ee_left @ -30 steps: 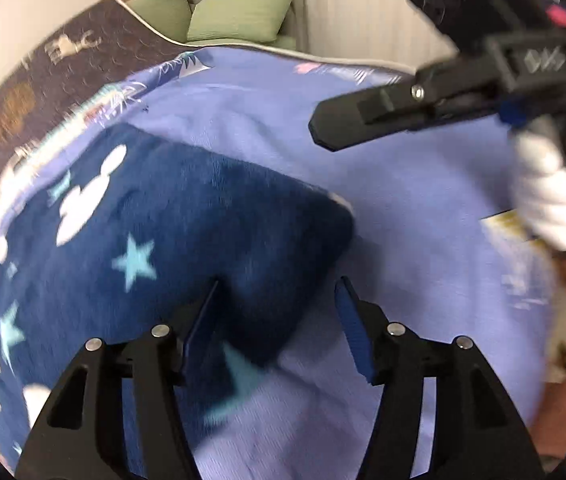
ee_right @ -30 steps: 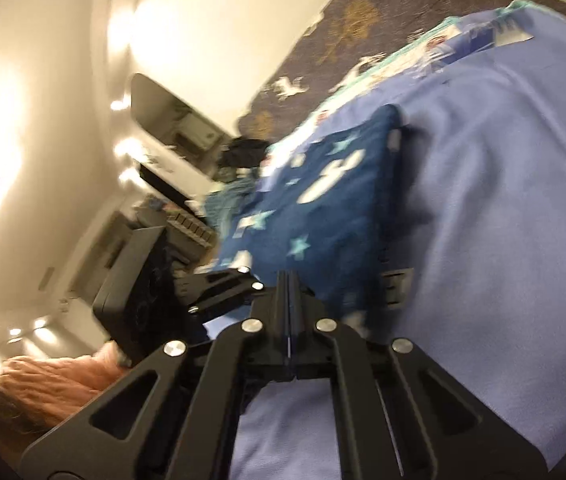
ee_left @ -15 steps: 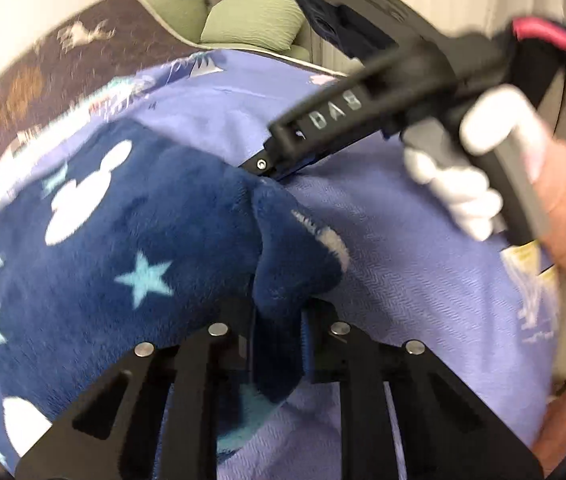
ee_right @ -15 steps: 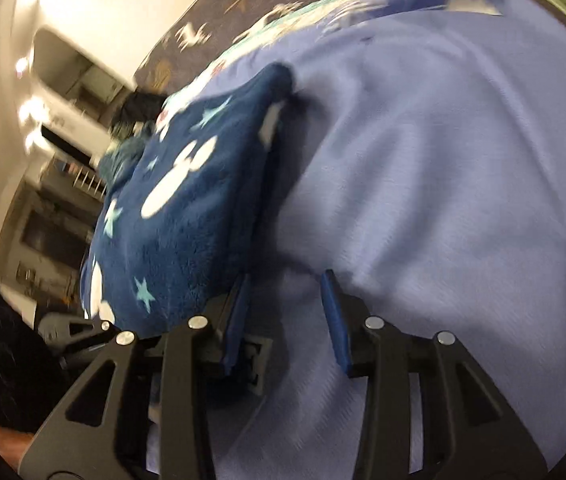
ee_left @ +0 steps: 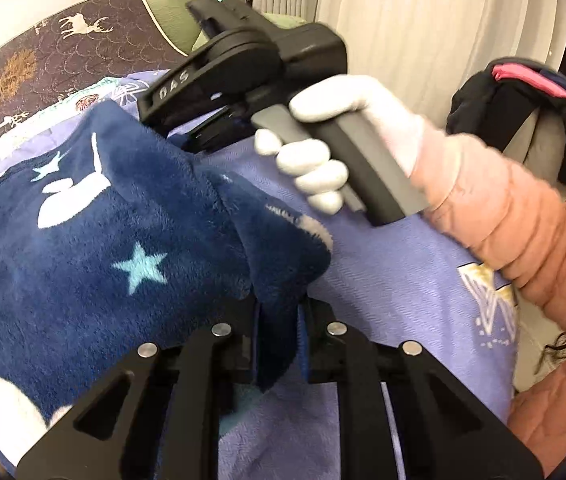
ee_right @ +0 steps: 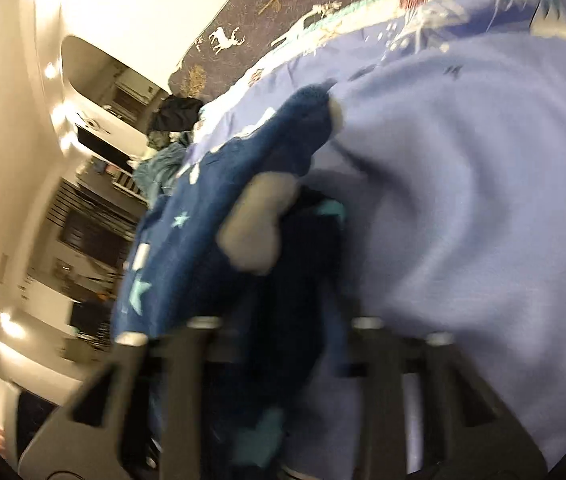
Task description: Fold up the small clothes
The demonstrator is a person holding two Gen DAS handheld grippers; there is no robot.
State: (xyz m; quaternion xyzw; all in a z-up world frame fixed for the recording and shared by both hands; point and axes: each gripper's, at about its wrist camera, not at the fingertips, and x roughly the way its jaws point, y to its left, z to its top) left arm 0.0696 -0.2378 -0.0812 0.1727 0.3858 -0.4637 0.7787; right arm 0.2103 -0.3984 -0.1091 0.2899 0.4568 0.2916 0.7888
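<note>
We have both grippers' fingers clamped on 2 corners of the fluffy navy star-print garment point(ee_left: 95, 248), left gripper point(ee_left: 279, 332) nearer, right gripper point(ee_right: 295, 344) having just closed farther along the same edge over the lilac bedspread point(ee_left: 395, 280).

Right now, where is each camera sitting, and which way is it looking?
Left wrist: sits on the left gripper, looking down along its fingers at the navy garment pinched between them on the purple sheet; the gloved right hand and peach sleeve show with the right gripper.
Right wrist: sits on the right gripper, looking down across the bed toward the room; blurred, garment bunched between its fingers.
Shared: garment, sheet, brown deer blanket.
</note>
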